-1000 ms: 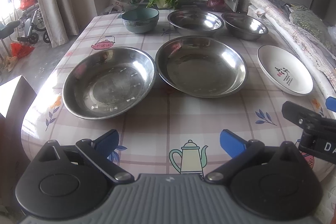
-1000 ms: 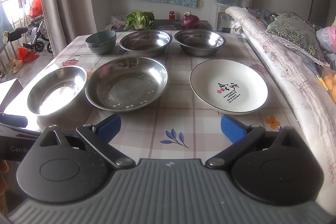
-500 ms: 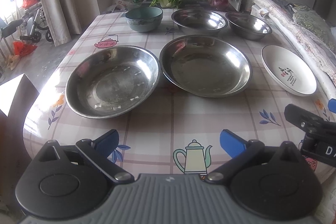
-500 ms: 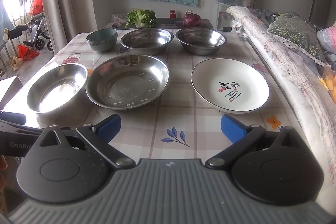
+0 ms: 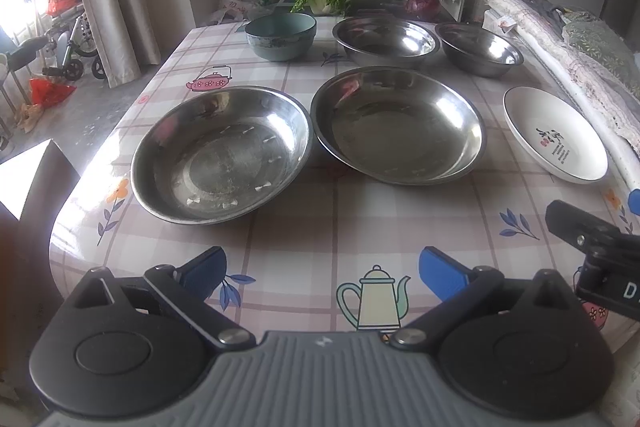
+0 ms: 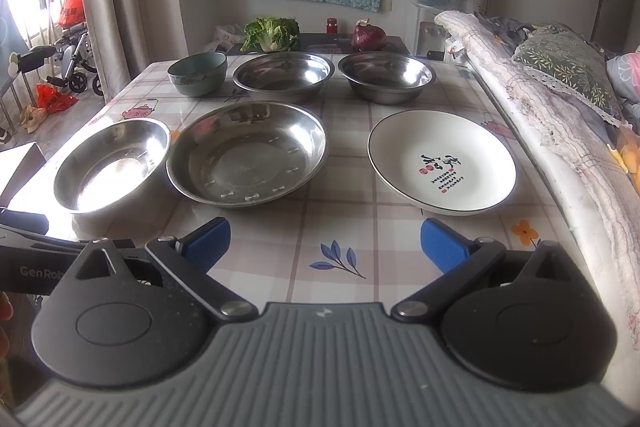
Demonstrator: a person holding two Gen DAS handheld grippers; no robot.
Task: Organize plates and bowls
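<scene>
Both low views across table (image 5: 304, 227)

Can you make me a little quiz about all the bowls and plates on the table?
1. How many shiny metal dishes sit on the table?
2. True or false: the white plate has another dish stacked on it.
3. Which dish stands at the left end of the back row? A) the teal bowl B) a red cup C) a glass jar

Key:
1. Four: two wide metal pans in front, two metal bowls behind.
2. False. It lies alone, with only printed writing inside.
3. A

Bonus: the left gripper and the right gripper are open and empty.
</scene>
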